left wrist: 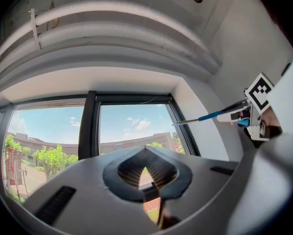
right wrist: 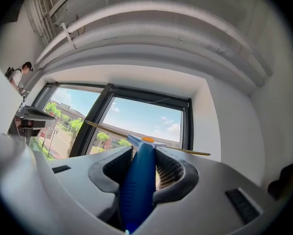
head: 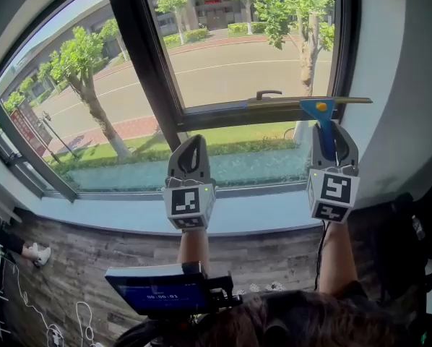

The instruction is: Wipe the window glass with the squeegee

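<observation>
Sunlit street and trees fill the window glass (head: 223, 63) ahead of you. Your squeegee (head: 318, 108) is up at the right pane — its blue handle is clamped between the jaws of your right gripper (head: 334, 132), and its blade is level just above the dark cross-rail (head: 223, 116). Whether it touches the glass cannot be told. Your left gripper (head: 194, 143) hangs well apart to the left, above the pale sill (head: 259, 212) — jaws pressed together on nothing.
</observation>
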`<act>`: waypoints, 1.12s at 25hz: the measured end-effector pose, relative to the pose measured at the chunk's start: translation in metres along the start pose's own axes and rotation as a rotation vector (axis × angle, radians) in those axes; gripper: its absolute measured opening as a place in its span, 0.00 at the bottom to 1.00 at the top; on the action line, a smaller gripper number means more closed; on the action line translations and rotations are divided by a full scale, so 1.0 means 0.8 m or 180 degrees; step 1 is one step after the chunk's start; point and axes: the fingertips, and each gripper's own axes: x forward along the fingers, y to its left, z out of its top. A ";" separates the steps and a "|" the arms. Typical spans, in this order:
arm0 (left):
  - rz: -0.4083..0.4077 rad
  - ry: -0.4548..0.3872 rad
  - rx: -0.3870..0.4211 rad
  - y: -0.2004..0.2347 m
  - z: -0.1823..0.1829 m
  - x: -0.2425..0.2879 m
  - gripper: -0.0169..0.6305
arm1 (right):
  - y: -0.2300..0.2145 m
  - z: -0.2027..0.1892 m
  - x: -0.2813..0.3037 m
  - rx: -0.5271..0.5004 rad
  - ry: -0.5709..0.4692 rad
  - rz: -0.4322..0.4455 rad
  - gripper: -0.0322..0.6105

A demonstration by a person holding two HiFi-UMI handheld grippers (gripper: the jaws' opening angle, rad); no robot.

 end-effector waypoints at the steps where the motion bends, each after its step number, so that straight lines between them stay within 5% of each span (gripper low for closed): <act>1: 0.0005 -0.0003 -0.0017 -0.001 -0.004 0.005 0.03 | -0.002 -0.002 0.004 -0.0007 0.0006 -0.0002 0.27; 15: 0.0074 -0.0024 0.0119 0.004 -0.041 0.127 0.03 | -0.030 -0.035 0.136 0.0011 -0.0058 0.0084 0.27; 28: 0.0179 0.0034 -0.0007 -0.010 -0.063 0.234 0.03 | -0.063 -0.075 0.242 -0.0013 -0.0021 0.0180 0.27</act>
